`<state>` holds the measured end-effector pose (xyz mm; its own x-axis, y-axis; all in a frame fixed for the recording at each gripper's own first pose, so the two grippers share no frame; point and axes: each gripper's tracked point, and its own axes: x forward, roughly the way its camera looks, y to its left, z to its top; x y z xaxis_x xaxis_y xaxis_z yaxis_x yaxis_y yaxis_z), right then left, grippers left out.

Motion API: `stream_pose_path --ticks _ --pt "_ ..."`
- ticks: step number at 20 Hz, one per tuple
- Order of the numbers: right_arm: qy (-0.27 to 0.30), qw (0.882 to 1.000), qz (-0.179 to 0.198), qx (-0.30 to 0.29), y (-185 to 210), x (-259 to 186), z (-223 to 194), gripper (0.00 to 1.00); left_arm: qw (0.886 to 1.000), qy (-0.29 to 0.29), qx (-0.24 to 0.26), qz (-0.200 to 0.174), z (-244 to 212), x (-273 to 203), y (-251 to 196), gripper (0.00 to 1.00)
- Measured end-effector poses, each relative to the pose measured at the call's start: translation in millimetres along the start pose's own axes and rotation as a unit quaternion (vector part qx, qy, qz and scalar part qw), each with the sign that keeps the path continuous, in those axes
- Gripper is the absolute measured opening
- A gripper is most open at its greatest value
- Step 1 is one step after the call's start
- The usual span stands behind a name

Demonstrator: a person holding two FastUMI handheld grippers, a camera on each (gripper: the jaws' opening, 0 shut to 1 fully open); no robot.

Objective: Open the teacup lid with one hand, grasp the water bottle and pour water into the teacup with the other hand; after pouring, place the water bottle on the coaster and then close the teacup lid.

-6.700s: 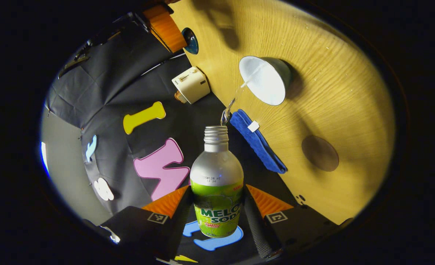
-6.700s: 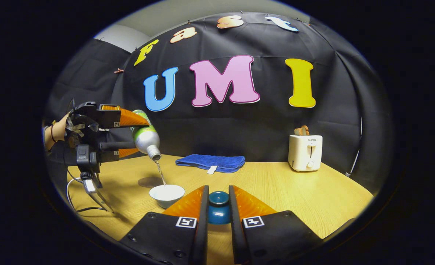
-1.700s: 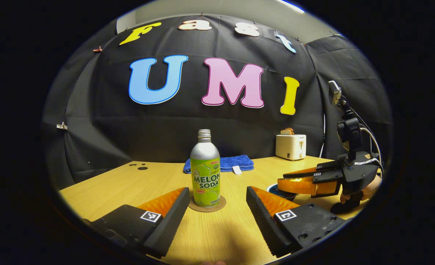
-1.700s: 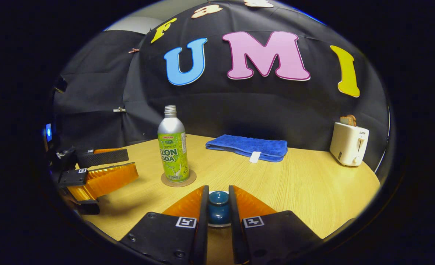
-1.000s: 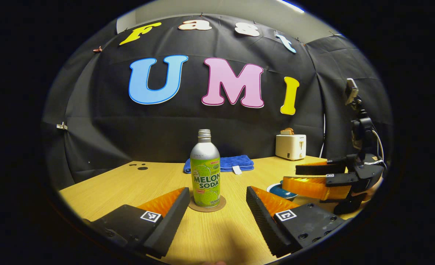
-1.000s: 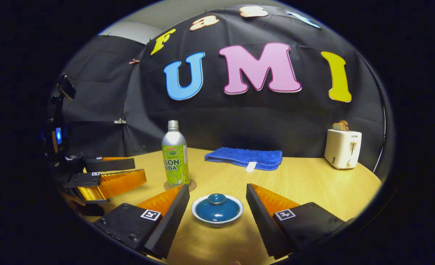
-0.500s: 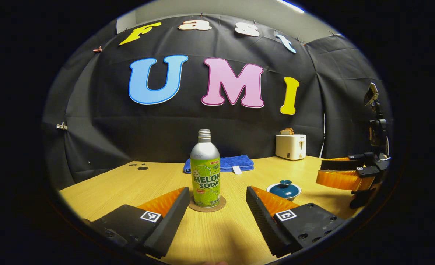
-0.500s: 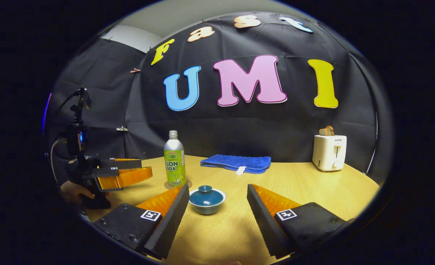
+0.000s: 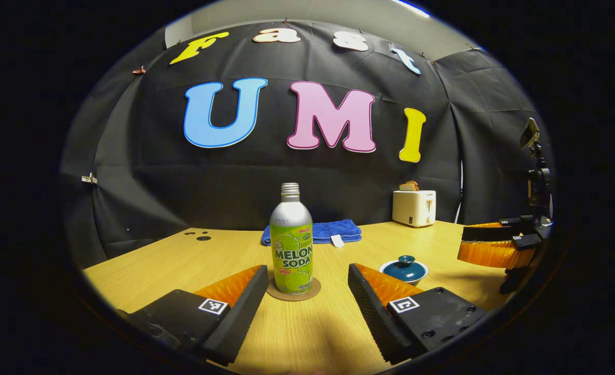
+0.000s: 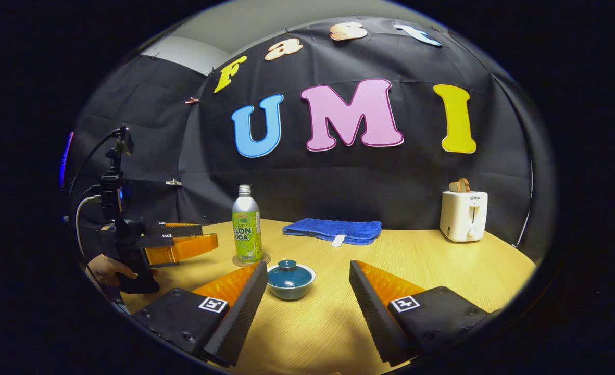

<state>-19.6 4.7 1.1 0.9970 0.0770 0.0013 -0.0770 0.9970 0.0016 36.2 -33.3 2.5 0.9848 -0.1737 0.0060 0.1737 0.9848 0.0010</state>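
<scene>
While nothing is gripped, the left gripper (image 9: 303, 284) and the right gripper (image 10: 307, 284) are held low over the table (image 10: 442, 265), jaws spread wide. Just ahead, the water bottle (image 9: 291, 245) is seen upright on the coaster (image 9: 292, 294), the lidded teacup (image 10: 290, 280) close beside it. Farther back, a blue cloth (image 10: 333, 230) and toaster (image 10: 462, 214) are seen.

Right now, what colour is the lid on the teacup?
Dark teal blue; the lid shows best in the right gripper view.

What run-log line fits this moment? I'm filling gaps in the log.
water bottle: upright on coaster | teacup: lid on | left claw: open, clear of bottle | right claw: open, clear of teacup
</scene>
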Motion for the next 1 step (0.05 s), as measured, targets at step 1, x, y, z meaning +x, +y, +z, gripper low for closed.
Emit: stream_pose_path --ticks 1 --pt "0.000 1.000 0.000 0.000 -0.2 0.3 -0.4 0.98 1.000 0.000 0.000 0.000 -0.6 -0.6 -0.3 0.97"
